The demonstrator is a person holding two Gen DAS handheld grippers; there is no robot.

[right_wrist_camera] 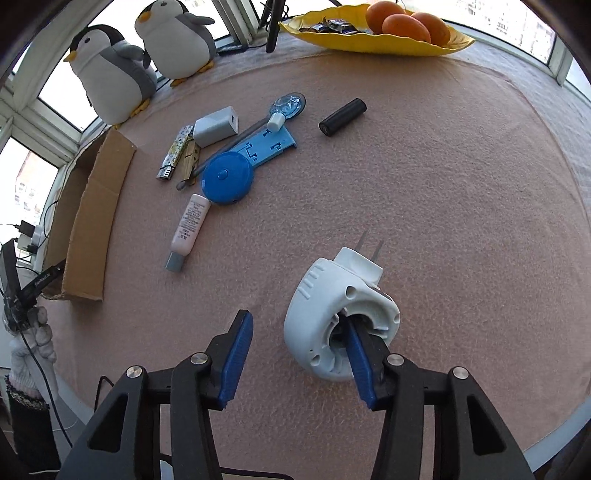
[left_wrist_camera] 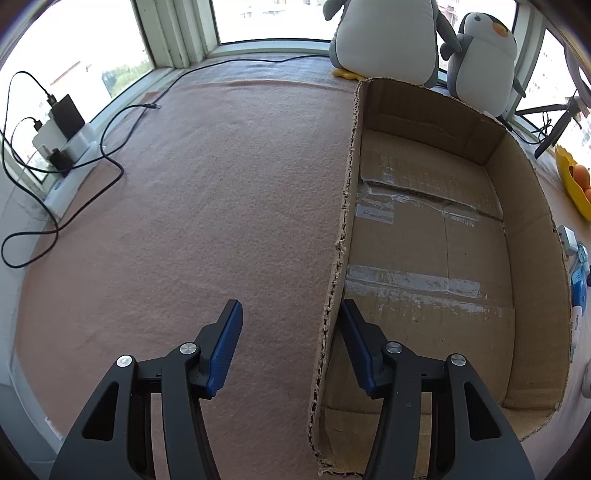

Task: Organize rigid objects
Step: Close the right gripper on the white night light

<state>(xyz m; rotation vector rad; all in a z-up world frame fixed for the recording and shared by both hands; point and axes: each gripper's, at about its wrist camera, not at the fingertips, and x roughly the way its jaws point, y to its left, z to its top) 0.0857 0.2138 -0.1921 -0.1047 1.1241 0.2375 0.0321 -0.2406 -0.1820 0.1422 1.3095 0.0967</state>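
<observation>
Bright daylight floods in through the windows [left_wrist_camera: 266, 18] — panes blown out white. The pink cloth [right_wrist_camera: 424, 177] is evenly lit, shadows soft. Both views stay sharp, though fisheye bending curves the edges — corners vignetted black.

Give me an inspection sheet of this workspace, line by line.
Surface: pink felt-like cloth, flat.
Job's things: cardboard box, empty; white plug-in device with two prongs, lying apart from a cluster of blue round case, white tube, white charger block and lighter; black cylinder by itself.
Clutter: two plush penguins; yellow dish with oranges.
Grippers: left gripper open, straddling the box's wall; right gripper open, one finger inside the plug-in device's hollow.
Cables: black cables run to chargers by the window.
Surroundings: windows, daylight.
</observation>
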